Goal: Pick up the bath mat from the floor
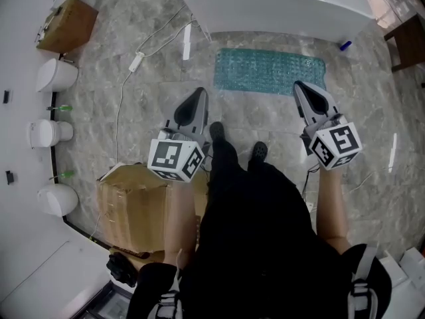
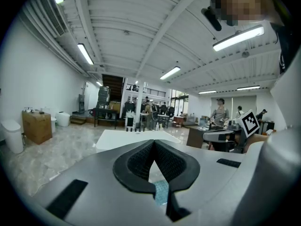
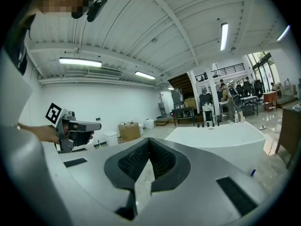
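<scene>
A large room with a pale grey marble floor [image 1: 265,121], seen from above by a standing person who looks down past dark clothing and two black shoes. One white bathtub [image 1: 279,5] stands ahead of both grippers, beyond their tips. Two brown cardboard boxes: one [image 1: 136,208] just left of the left gripper and closer to the person, the other [image 1: 66,24] well ahead and far to its left. One teal bath mat [image 1: 269,72] lies flat on the floor against the tub's foot, ahead of and below both grippers, untouched. Two grippers are held up at about waist height: the left gripper [image 1: 199,93] points at the floor just left of the mat's near corner, and the right gripper [image 1: 298,85] points at the mat's near right edge. Each has its jaws closed tip to tip with nothing held. In the left gripper view a sliver of teal shows through the gap behind the closed tips. Three white round containers [image 1: 56,75] line the wall far to the left of the left gripper. One thin white cable [image 1: 123,92] trails over the floor ahead and left of it. One small blue object [image 1: 344,45] lies ahead and right of the right gripper. The task appears to be at the approach step. The next move probably calls for bending down, opening the jaws and pinching a mat edge.
</scene>
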Demonstrator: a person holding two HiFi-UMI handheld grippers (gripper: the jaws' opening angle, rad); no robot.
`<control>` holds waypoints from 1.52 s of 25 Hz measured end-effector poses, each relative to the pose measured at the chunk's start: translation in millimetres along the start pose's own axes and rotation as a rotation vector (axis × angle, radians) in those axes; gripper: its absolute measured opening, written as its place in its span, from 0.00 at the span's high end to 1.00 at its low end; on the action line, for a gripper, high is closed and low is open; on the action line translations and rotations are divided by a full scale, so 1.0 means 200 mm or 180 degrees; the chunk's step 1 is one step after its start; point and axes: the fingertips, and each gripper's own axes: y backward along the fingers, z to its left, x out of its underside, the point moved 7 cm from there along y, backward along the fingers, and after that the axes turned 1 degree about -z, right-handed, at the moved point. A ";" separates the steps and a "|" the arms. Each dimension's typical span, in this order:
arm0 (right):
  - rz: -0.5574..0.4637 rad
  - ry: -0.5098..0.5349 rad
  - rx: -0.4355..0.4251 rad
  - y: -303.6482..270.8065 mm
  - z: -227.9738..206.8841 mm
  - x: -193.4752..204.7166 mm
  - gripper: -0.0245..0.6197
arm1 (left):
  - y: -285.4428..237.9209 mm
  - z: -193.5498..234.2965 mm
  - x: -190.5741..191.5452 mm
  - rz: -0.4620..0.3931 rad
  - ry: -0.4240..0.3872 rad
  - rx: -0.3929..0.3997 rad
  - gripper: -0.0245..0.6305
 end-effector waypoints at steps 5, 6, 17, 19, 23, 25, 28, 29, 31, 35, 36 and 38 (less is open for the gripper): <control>0.0044 -0.0043 0.0088 -0.06 0.00 0.03 0.94 | -0.07 0.08 0.03 0.0051 0.0035 0.0081 0.95; 0.0058 -0.0056 0.0116 -0.08 0.00 0.03 0.94 | -0.09 0.11 0.03 0.0059 0.0036 0.0105 0.95; 0.0087 -0.0121 0.0420 -0.53 -0.06 -0.09 0.94 | -0.45 0.59 -0.08 0.0075 -0.0010 0.0401 0.95; 0.0060 -0.0104 0.0469 -0.64 -0.05 -0.12 0.94 | -0.51 0.70 -0.10 0.0069 -0.0028 0.0452 0.95; 0.0040 -0.0083 0.0552 -0.84 -0.02 -0.16 0.94 | -0.62 0.93 -0.12 0.0081 -0.0011 0.0510 0.95; 0.0066 -0.0099 0.0619 -0.92 0.00 -0.16 0.94 | -0.67 1.02 -0.12 0.0102 -0.0002 0.0565 0.95; 0.0089 -0.0226 0.0698 -1.02 0.02 -0.12 0.94 | -0.72 1.14 -0.09 0.0146 -0.0017 0.0665 0.95; 0.0095 -0.0279 0.0712 -1.05 0.03 -0.10 0.94 | -0.74 1.17 -0.08 0.0157 -0.0017 0.0700 0.95; 0.0140 -0.0320 0.0758 -1.09 0.05 -0.08 0.94 | -0.79 1.24 -0.06 0.0186 -0.0006 0.0771 0.95; 0.0250 -0.0324 0.0874 -1.14 0.06 -0.08 0.94 | -0.88 1.32 -0.03 0.0304 0.0043 0.0883 0.95; 0.0264 -0.0332 0.0905 -1.14 0.06 -0.08 0.94 | -0.90 1.33 -0.02 0.0329 0.0059 0.0905 0.95; 0.0286 -0.0343 0.0956 -1.14 0.03 -0.08 0.94 | -0.94 1.33 0.00 0.0369 0.0082 0.0951 0.95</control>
